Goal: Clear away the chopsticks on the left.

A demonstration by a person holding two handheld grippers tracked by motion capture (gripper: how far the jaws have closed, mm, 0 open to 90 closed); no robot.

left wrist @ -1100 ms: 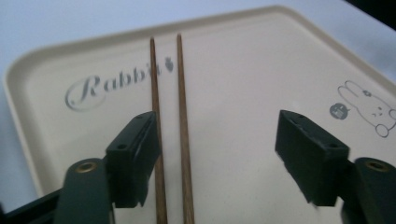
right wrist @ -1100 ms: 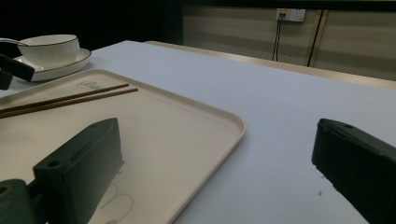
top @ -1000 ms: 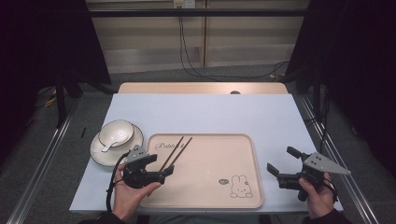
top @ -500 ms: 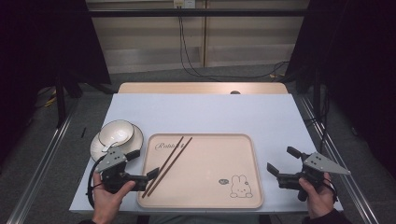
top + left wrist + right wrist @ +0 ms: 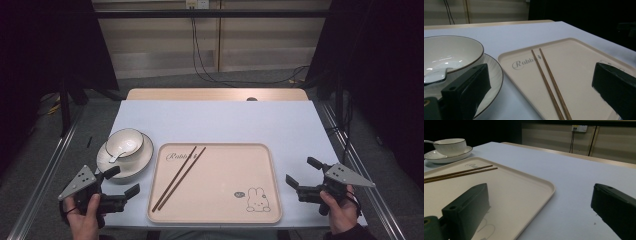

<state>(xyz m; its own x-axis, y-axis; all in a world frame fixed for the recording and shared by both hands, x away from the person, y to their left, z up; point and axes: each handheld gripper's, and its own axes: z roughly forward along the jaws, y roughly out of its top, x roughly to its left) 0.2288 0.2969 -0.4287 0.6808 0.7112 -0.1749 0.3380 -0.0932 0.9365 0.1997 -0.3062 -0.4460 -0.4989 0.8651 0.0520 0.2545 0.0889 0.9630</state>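
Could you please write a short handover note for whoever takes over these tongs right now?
Left tongs: open, empty, at the near left corner beside the plate.
Right tongs: open, empty, right of the tray.
Chopsticks: lying side by side on the tray's left part.
Bowl, with a spoon in it, sits on the plate, left of the tray.
Done: chopsticks on the tray.
Left: probably bowl and plate onto the tray.

The left tool (image 5: 121, 183) has moved. A moment ago it was over the near left corner of the tray (image 5: 272, 185), right by the chopsticks (image 5: 179, 177). Now it has pulled back to the left and sits off the tray, near the plate (image 5: 107, 163) with the bowl (image 5: 125, 143). Its jaws are wide apart and hold nothing.
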